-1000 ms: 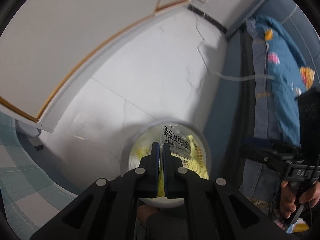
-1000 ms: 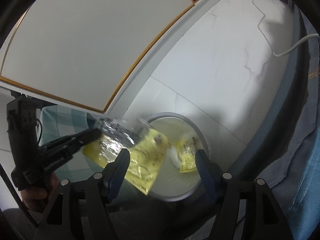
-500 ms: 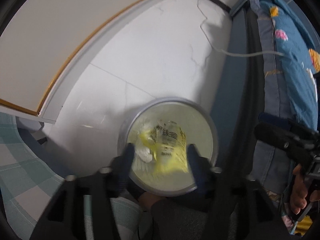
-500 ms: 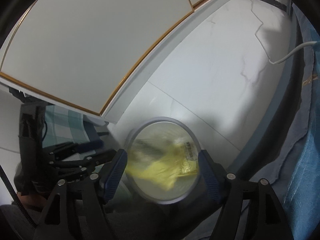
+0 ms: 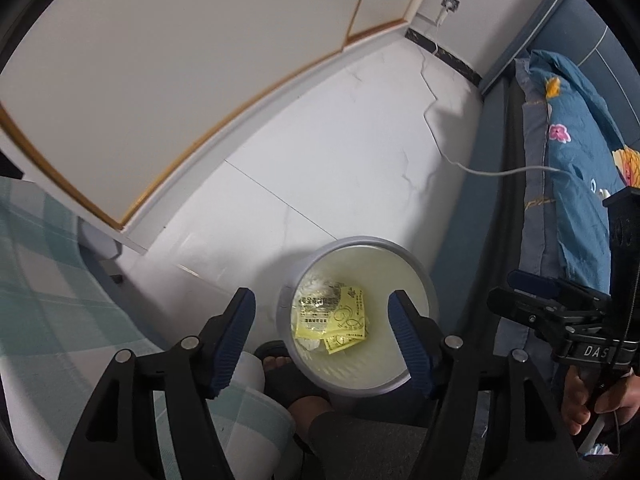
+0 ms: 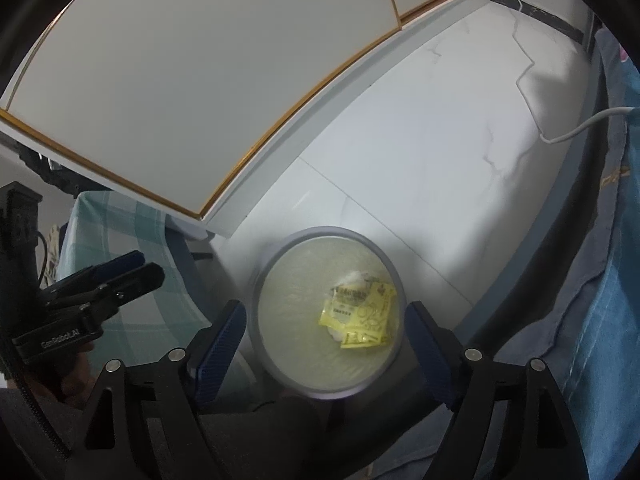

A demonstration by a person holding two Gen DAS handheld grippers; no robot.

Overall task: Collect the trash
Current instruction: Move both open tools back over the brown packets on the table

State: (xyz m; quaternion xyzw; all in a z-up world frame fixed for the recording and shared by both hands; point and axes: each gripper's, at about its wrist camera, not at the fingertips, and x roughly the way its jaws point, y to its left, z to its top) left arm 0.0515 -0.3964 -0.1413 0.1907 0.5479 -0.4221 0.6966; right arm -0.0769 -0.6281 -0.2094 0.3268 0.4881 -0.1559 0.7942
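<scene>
A round grey waste bin [image 5: 420, 276] stands on the white floor below both grippers; it also shows in the right wrist view [image 6: 320, 236]. Yellow snack wrappers [image 5: 336, 314] lie at its bottom, seen also in the right wrist view [image 6: 360, 316], beside a crumpled white tissue [image 6: 352, 278]. My left gripper [image 5: 322, 336] is open and empty above the bin. My right gripper [image 6: 326, 344] is open and empty above it too. The left gripper also shows at the left of the right wrist view [image 6: 120, 276].
A white cabinet with gold trim [image 5: 180, 80] runs along the far side. A bed with blue floral bedding [image 5: 572, 168] is on the right, and a white cable [image 5: 500, 172] hangs to the floor. A checked green cloth [image 5: 48, 300] lies at left. A sandalled foot [image 5: 280, 364] stands by the bin.
My left gripper was shut on a yellow wrapper a second ago. It opened and the wrapper fell into the bin. The left gripper has pulled back a little.
</scene>
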